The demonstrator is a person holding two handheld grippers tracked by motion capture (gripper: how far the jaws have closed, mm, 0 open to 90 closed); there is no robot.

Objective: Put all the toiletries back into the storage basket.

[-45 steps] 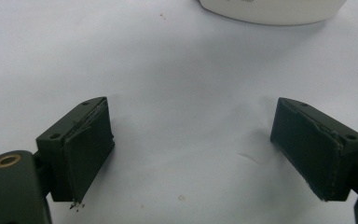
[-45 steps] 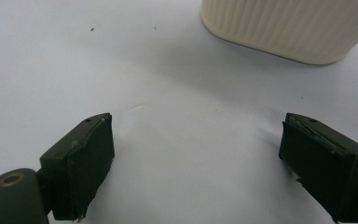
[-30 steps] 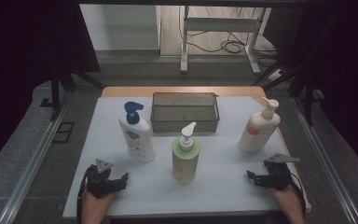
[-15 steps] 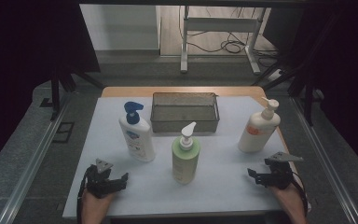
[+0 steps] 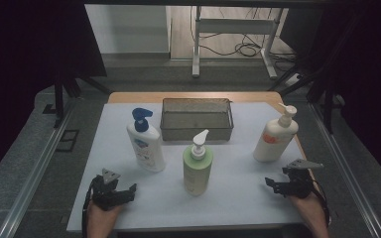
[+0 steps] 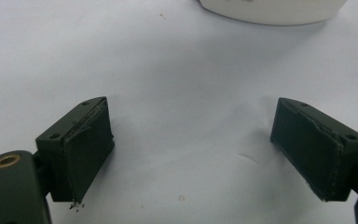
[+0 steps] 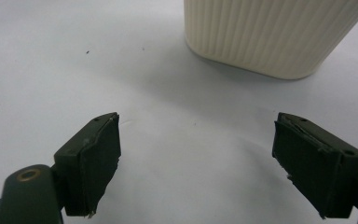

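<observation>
High view: left gripper gapes wide, holding nothing, near the blue-capped bottle; right gripper equally wide and bare, just short of the cream bottle. 3rd bottle, green, stands between on the table.

Dim room around a lit white-topped table

The white table top lies on a wooden board; grey floor runs either side, with metal rails along it. Far off, a grey metal stand and loose cables lie on a brighter floor; dark curtains flank left and right
</observation>
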